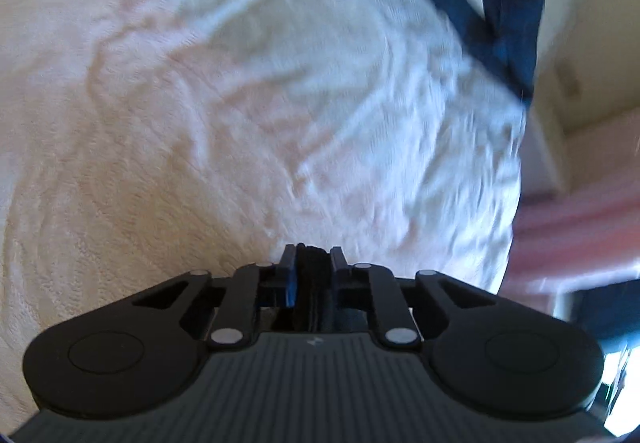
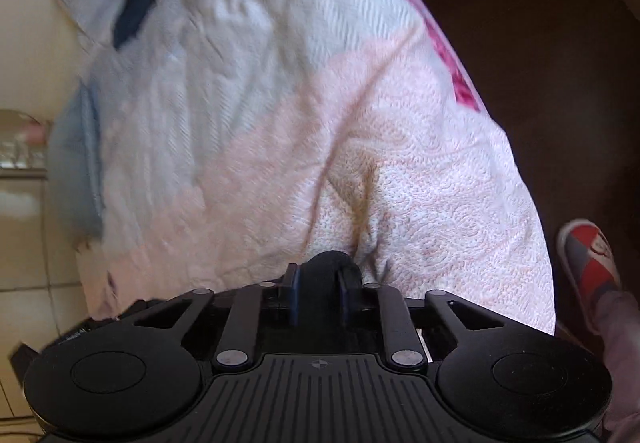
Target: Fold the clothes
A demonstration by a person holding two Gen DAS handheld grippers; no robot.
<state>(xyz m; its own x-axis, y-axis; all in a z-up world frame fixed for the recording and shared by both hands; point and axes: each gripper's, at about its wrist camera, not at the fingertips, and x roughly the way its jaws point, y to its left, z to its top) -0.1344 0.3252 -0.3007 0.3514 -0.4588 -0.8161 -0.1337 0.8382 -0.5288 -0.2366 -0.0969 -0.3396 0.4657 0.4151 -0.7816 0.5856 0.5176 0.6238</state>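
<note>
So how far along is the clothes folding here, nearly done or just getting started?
Early, by the look of it. Nothing folded shows. In hand: the left hand-held gripper and right hand-held gripper are each pinched on a bunch of black fabric over the pale bedspread. Left to do: the folding itself, plus a dark blue garment lying loose at the far end.

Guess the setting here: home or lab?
Most likely a home bedroom. A pale pink and white quilted bedspread covers a wide soft surface, dark blue clothing lies at its far edge, and a red and grey slippered foot stands on the dark floor beside it.
</note>
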